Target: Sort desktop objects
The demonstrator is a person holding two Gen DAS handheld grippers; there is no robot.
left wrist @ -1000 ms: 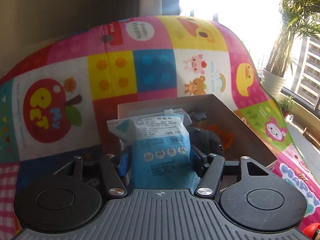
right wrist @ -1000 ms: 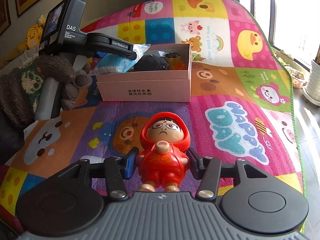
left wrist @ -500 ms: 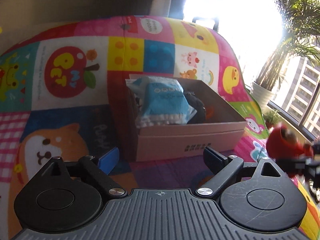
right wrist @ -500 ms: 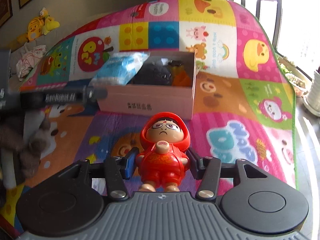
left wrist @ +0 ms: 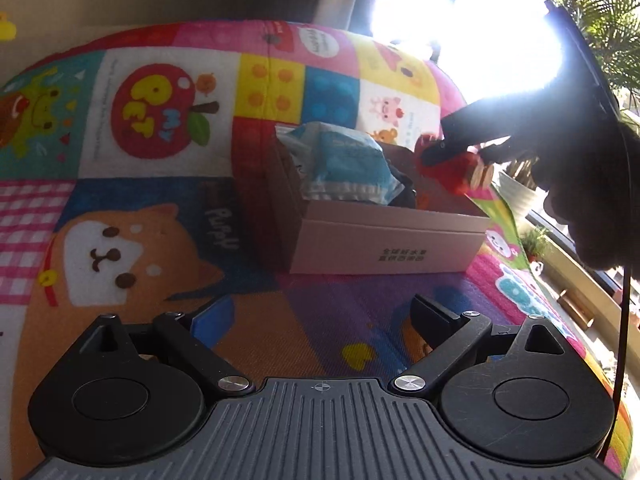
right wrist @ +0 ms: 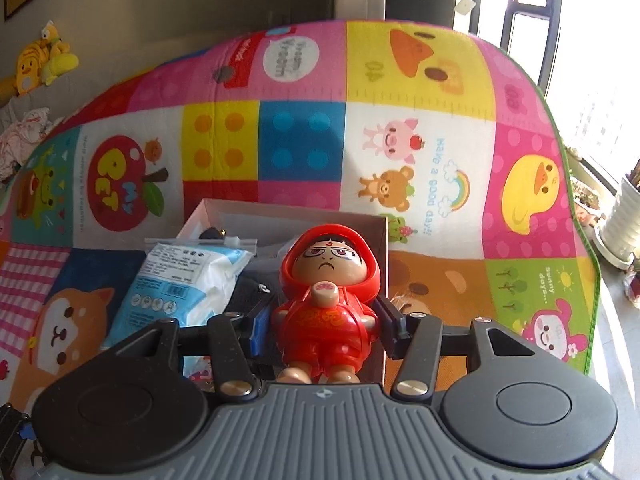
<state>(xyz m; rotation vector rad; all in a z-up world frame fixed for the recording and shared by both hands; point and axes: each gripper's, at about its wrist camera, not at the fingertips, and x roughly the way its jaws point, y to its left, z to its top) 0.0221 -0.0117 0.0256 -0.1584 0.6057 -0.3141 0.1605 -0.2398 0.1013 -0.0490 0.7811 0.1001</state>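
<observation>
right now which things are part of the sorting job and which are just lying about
Part of the job:
red doll, held in the right gripper
pink box
blue packet, in the box

Just lying about:
play mat
potted plant
plush toy

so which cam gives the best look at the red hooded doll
The right wrist view: the red hooded doll sits centred, face-on, clamped in the right gripper. The left wrist view catches it only small and backlit above the box.

play mat (right wrist: 420, 152) "Have a good day!!", "Sunny days..."
</observation>
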